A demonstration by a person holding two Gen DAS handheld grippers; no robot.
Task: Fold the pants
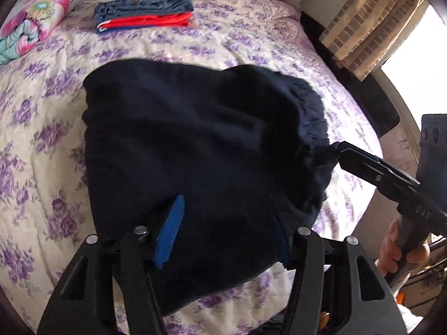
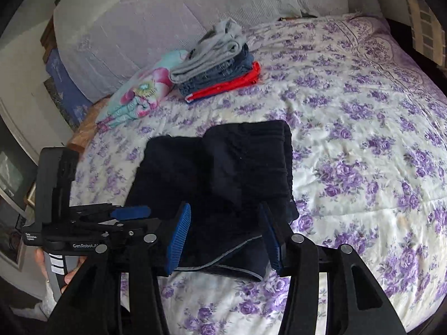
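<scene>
Dark navy pants (image 1: 195, 145) lie folded on the purple-flowered quilt (image 1: 42, 128). My left gripper (image 1: 226, 206) stands open over their near edge, its blue pad (image 1: 170, 231) clear of the cloth. In the right wrist view the pants (image 2: 223, 162) show a grey-piped hem nearest me. My right gripper (image 2: 223, 208) is open around that near corner, and its ribbed pads (image 2: 178, 240) do not press on it. From the left wrist view the right gripper (image 1: 339, 150) touches the gathered waistband at the pants' right side. The left gripper (image 2: 137, 213) sits at the pants' left edge.
A stack of folded clothes (image 2: 220, 67), grey over denim over red, sits at the far side of the bed beside a rolled floral blanket (image 2: 139, 97). Pillows (image 2: 167, 28) line the head. A curtained window (image 1: 371, 28) lies past the bed's right edge. A hand (image 1: 396, 248) holds the right gripper's handle.
</scene>
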